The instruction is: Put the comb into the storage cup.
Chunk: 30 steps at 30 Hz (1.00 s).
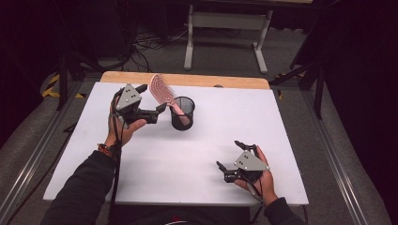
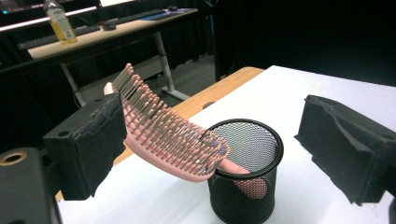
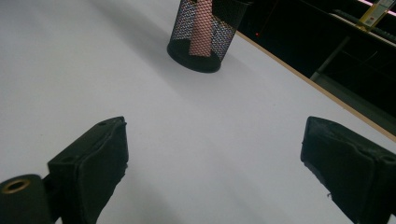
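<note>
A pink plastic hairbrush (image 2: 163, 135) with rows of bristles stands handle-down in a round black wire-mesh cup (image 2: 245, 172) on the smooth white worktop (image 1: 197, 159). The left gripper (image 1: 162, 108) and right gripper (image 1: 227, 154) both have foam-padded fingers spread apart.

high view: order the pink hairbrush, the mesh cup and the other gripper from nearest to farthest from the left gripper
1. Pink hairbrush: its bristled head leans out right beside the open jaws of the left gripper.
2. Black mesh cup: just past the brush, toward the table's middle.
3. Right gripper: far off near the front right edge, jaws open.
</note>
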Motion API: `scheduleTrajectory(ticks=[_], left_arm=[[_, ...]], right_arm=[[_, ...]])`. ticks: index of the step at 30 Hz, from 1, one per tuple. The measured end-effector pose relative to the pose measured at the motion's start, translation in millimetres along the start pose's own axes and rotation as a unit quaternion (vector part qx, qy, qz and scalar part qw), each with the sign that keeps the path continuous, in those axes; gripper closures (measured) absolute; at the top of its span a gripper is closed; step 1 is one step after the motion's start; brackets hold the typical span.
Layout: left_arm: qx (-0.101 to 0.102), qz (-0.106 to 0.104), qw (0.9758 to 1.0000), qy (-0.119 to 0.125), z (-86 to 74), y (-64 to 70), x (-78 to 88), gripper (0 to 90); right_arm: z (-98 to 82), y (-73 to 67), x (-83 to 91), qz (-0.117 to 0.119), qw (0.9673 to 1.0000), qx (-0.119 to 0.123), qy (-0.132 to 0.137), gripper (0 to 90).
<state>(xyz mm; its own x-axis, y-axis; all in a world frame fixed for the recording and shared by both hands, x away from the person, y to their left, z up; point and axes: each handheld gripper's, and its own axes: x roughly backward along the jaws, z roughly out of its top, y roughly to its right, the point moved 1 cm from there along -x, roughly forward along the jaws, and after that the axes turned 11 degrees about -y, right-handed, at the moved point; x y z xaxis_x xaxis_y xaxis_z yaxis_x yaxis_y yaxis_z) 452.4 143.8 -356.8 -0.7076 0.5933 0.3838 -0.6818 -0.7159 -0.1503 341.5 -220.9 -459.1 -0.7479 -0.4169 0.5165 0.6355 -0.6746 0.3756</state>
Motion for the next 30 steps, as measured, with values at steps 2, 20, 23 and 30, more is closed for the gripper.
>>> scheduleTrajectory(ticks=[2,20,23,30], left_arm=[[0.005,0.001,1.0,0.003,-1.7,2.8,0.9,9.0],[-0.039,-0.029,0.9988,0.004,-9.4,25.8,18.3,8.7],[-0.047,-0.033,0.9984,0.001,-10.7,27.6,22.7,8.6],[-0.056,-0.047,0.9973,0.003,-17.2,30.8,30.1,8.0]], right_arm=[[0.1,0.2,0.1,0.0,1.0,-0.001,0.0,8.3],[3.5,-0.1,4.3,-0.006,0.9999,-0.004,0.015,9.1],[3.9,-0.5,5.0,-0.007,0.9999,-0.003,0.015,9.1],[2.8,1.9,4.2,-0.01,0.9999,-0.006,0.009,9.1]])
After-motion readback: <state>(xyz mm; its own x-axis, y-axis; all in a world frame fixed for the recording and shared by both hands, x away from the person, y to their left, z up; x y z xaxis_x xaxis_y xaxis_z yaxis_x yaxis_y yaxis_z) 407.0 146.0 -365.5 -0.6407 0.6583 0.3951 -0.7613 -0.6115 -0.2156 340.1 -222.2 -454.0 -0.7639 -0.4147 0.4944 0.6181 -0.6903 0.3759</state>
